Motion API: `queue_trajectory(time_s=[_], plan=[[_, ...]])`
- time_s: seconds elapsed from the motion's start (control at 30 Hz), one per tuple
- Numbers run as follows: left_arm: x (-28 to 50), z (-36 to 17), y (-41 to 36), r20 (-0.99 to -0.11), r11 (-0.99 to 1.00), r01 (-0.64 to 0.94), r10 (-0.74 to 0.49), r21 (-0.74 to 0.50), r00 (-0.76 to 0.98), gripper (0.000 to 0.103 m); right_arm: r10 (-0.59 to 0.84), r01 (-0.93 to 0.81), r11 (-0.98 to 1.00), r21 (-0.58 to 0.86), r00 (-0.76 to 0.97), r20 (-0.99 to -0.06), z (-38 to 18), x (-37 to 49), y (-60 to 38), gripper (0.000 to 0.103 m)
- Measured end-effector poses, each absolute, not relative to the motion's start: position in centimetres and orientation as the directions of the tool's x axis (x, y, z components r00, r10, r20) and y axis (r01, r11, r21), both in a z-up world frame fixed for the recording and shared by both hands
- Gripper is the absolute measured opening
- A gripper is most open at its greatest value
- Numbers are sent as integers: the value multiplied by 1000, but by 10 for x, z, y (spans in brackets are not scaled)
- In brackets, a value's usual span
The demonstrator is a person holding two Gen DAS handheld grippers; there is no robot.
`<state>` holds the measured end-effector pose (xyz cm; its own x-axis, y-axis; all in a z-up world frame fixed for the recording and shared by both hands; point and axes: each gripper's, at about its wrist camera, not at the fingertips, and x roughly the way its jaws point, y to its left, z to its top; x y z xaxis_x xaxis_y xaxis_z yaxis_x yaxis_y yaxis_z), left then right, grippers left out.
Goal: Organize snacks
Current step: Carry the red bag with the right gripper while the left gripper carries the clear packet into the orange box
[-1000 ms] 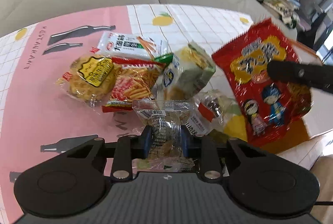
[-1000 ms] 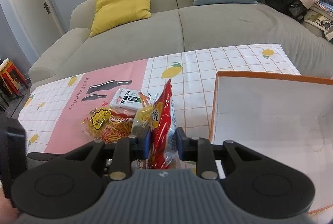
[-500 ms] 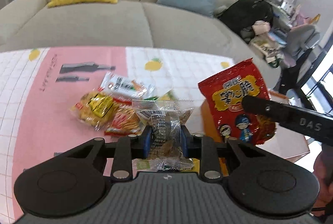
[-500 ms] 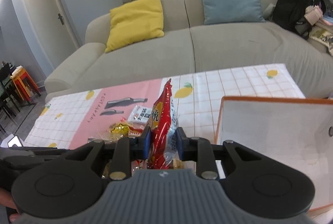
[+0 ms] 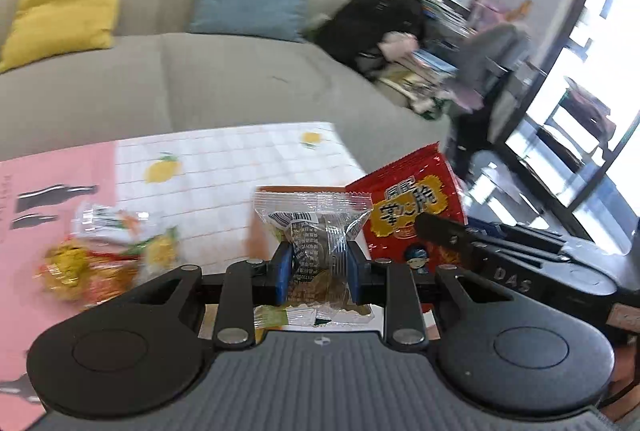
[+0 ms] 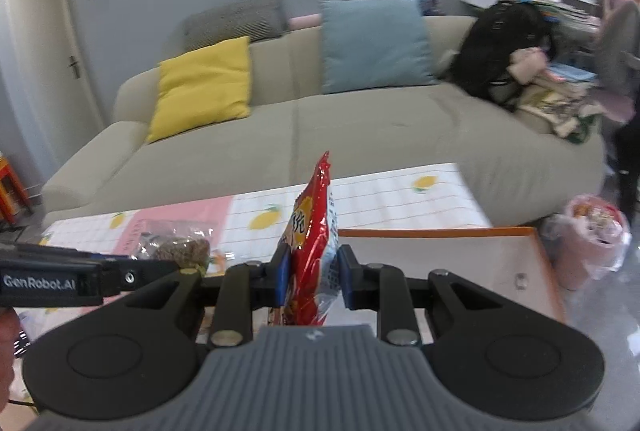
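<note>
My left gripper (image 5: pixel 316 273) is shut on a clear-wrapped brown snack packet (image 5: pixel 316 227) and holds it above the table. My right gripper (image 6: pixel 312 277) is shut on a red snack bag (image 6: pixel 314 231), held edge-on and upright above the near left part of the orange-rimmed white box (image 6: pixel 440 259). In the left wrist view the red bag (image 5: pixel 412 207) and the right gripper sit just to the right of my packet. In the right wrist view the left gripper with its packet (image 6: pixel 180 249) is at the left. Several snack packs (image 5: pixel 104 251) lie on the table at the left.
The table has a pink and white lemon-print cloth (image 5: pixel 224 167). A grey sofa (image 6: pixel 320 127) with yellow and blue cushions stands behind it. A pink bag of rubbish (image 6: pixel 592 239) sits on the floor right of the box. A black backpack (image 6: pixel 500 43) is on the sofa's right end.
Both grippers have risen and swung right with their snacks held. The snack pile has slid to the left of the left wrist view, and the box now lies under the right gripper.
</note>
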<state>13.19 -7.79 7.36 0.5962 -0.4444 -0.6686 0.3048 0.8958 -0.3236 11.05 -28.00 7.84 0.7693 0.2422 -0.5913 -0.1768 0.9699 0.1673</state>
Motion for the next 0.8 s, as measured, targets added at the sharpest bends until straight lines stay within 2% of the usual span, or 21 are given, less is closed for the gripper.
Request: queue_trajectory(time_s=[0.1,0.33,0.57,0.8], plan=[[144,71,-108,-680,872,357,-487,-336,549,31,192,-106,979,175,769,-610,73,114,-308,23],[166,47,-166,-739,841,452,-503,-297,449,31,113,47,977,210,720,-685,43,125,-361,23],[185,11,-198,-819,824,518,-450,-229,355,30,132,102,960,259,651,-748,10,142,-377,23],[198,-25,-212,-902,818,559,-334,-135,272,30,159,125,952,278,574,-804,-21,156,-374,23]])
